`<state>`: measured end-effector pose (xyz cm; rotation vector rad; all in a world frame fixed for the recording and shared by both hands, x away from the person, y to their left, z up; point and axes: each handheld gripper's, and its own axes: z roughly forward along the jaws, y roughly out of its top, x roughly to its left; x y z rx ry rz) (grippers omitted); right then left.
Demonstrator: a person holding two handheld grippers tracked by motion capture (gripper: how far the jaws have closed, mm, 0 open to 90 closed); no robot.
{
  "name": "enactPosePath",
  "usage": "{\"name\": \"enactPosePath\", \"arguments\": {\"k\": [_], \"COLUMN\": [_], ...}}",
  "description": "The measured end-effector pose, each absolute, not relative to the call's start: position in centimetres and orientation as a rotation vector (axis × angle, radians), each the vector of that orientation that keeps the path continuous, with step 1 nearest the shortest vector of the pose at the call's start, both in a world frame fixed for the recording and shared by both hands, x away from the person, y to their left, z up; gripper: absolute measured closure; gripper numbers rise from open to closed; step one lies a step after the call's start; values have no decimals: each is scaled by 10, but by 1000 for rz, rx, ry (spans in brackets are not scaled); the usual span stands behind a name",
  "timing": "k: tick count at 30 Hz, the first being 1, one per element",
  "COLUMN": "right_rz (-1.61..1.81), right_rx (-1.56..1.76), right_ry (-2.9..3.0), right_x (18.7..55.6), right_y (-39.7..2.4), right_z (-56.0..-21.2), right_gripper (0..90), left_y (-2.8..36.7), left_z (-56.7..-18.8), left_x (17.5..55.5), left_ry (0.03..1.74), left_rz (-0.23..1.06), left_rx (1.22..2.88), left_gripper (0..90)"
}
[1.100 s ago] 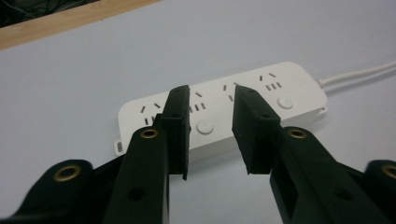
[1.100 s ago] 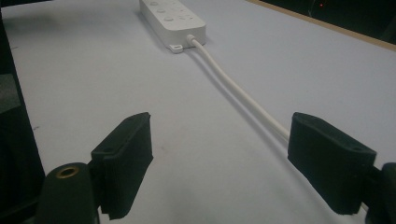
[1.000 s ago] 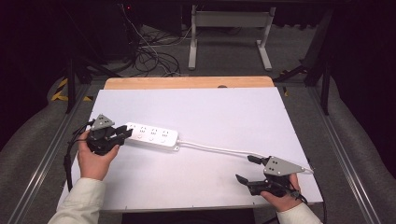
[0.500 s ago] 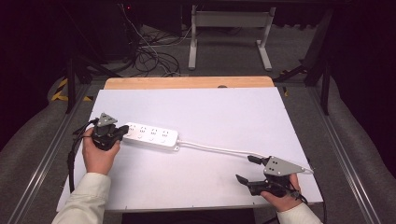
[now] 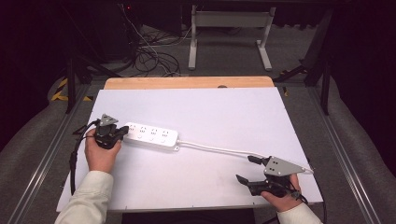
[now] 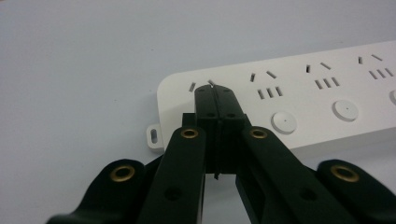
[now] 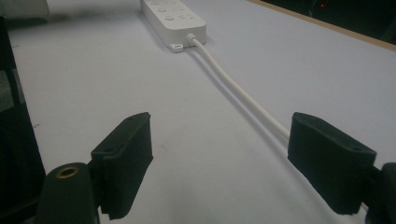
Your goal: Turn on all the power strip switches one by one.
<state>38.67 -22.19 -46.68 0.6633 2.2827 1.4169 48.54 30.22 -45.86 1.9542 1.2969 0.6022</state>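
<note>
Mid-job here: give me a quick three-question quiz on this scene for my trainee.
1. True or false: the left gripper has its jaws shut, with nothing between them.
2. The left gripper's tips are over which part of the power strip? A) the end away from the cord B) the middle C) the cord end
3. What runs between the right gripper's open jaws, close to one pad?

Key
1. True; they have just been closing.
2. A
3. The white cord on the table.
</note>
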Motion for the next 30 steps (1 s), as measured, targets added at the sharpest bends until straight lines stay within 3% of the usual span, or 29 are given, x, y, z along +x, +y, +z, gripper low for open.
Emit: {"name": "enactPosePath", "arguments": {"k": [30], "right_rz": [1431], "right_rx": [668], "right_ry": [2281], "right_x": [386], "right_y": [-223], "right_z": [-467], "right_gripper": [204], "left_y": [298], "left_z": [-468], "left_x": [484], "left_ry": [1258], "left_rz": [614], "left_rx": [1981], "left_gripper": [899]}}
